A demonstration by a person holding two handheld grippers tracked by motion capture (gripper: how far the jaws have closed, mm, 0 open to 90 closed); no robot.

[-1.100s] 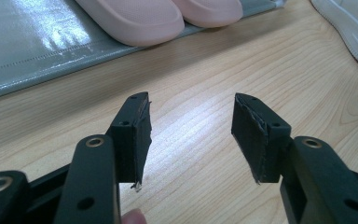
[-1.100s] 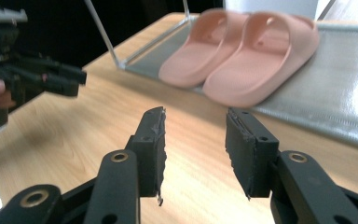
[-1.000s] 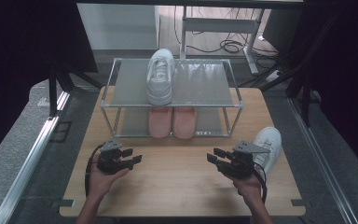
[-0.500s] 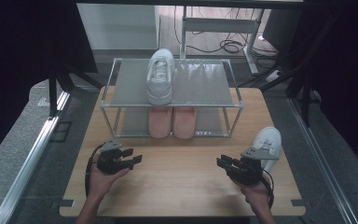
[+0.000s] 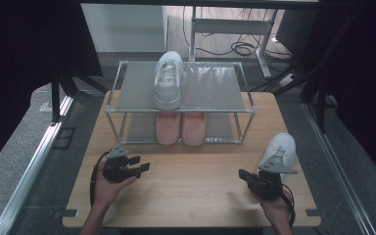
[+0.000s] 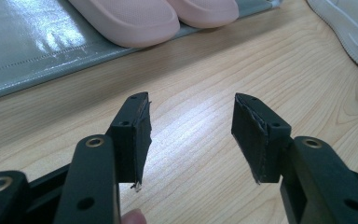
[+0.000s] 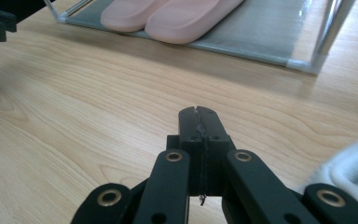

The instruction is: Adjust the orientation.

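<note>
A white sneaker stands on the top shelf of a metal rack. Below it, a pair of pink slippers lies on the lower shelf. A second white sneaker lies on the wooden table at the right. Just in front of it, my right gripper points left; its jaws have just been closing and now meet with nothing between them. That sneaker's edge shows beside it. My left gripper rests at the left, open and empty, facing the slippers.
The wooden table has bare room between the two hands. Its front edge runs close behind both grippers. Cables and a desk frame lie on the floor beyond the rack. Metal rails flank the table on both sides.
My right gripper has drawn back from the sneaker toward the table's front edge, and its jaws went from open to shut. The left hand stayed put.
</note>
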